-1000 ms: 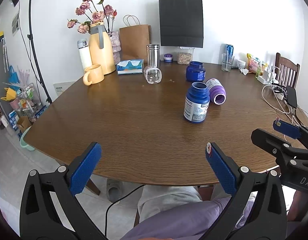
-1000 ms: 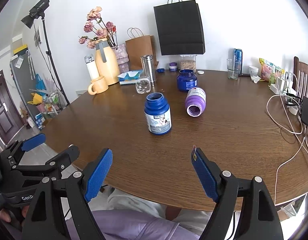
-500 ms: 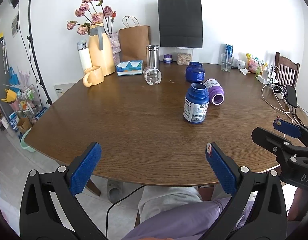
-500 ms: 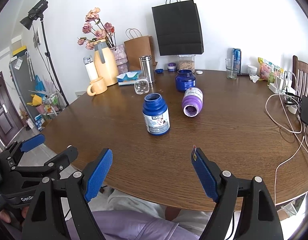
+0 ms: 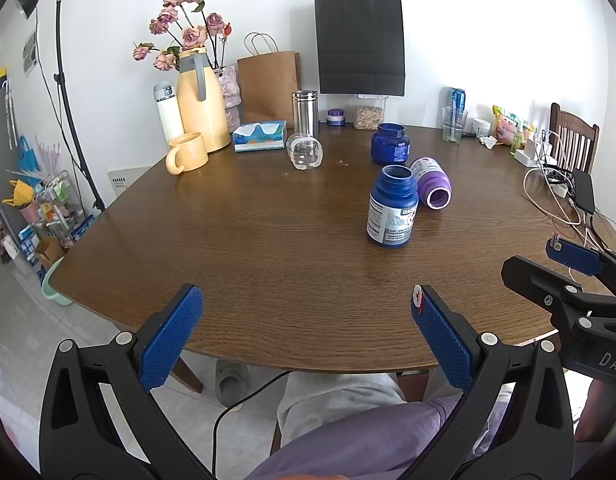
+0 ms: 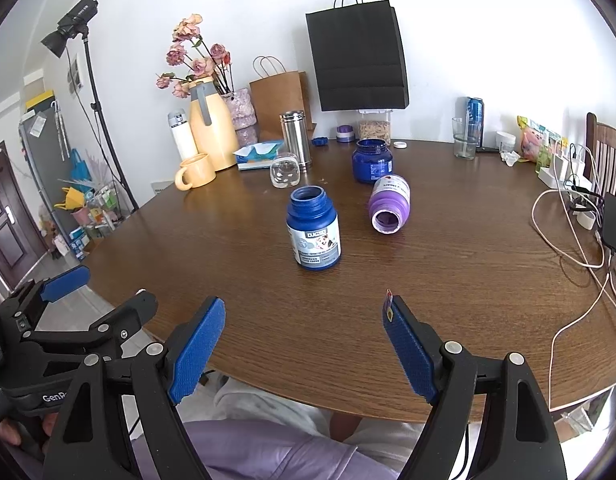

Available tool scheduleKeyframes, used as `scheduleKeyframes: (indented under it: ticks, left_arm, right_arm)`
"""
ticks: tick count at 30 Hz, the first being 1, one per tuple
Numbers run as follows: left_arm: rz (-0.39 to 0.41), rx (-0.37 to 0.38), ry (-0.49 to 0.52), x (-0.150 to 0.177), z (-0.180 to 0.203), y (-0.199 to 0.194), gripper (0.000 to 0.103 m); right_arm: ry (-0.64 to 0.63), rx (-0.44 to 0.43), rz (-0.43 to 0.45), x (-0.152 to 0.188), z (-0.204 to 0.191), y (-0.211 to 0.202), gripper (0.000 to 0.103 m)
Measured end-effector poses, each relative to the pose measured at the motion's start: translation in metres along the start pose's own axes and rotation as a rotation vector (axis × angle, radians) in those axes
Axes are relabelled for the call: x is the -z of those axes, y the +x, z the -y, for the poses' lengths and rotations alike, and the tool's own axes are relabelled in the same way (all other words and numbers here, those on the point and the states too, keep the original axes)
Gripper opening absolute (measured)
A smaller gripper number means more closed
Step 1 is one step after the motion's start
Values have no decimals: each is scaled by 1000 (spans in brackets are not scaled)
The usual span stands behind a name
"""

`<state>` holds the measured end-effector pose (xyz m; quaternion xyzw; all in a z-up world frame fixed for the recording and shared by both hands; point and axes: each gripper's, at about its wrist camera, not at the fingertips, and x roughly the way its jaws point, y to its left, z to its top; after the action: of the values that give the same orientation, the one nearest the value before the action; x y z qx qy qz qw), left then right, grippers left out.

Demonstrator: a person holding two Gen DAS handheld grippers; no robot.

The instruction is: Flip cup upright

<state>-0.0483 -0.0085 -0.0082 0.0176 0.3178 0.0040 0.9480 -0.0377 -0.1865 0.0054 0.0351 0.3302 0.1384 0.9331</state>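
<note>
Nothing is done yet: the purple cup (image 6: 388,208) lies on its side mid-bench, mouth facing us, beside the upright blue bottle (image 6: 314,233). Left gripper (image 5: 308,334) and right gripper (image 6: 303,344) hover at the near edge, fingers wide apart, empty.

Bright, sharp daylight, perhaps overexposed at right; fisheye-bent edges.

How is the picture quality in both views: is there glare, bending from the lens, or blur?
Left wrist view: the white wall is overexposed, the wooden table edge bows from fisheye distortion, corners are black. Right wrist view: the same bright wall and curved lines; glare on the table near the cables. Both views are sharp; the bottles' labels are too small to read.
</note>
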Motion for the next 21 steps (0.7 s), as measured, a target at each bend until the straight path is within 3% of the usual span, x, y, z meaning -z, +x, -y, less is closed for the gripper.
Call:
scheduleKeyframes:
  ticks: [21]
  left_arm:
    - [-6,-2,7,2,-8,3,103]
  right_arm:
    - [-4,15,-5,-2,5,-1,85]
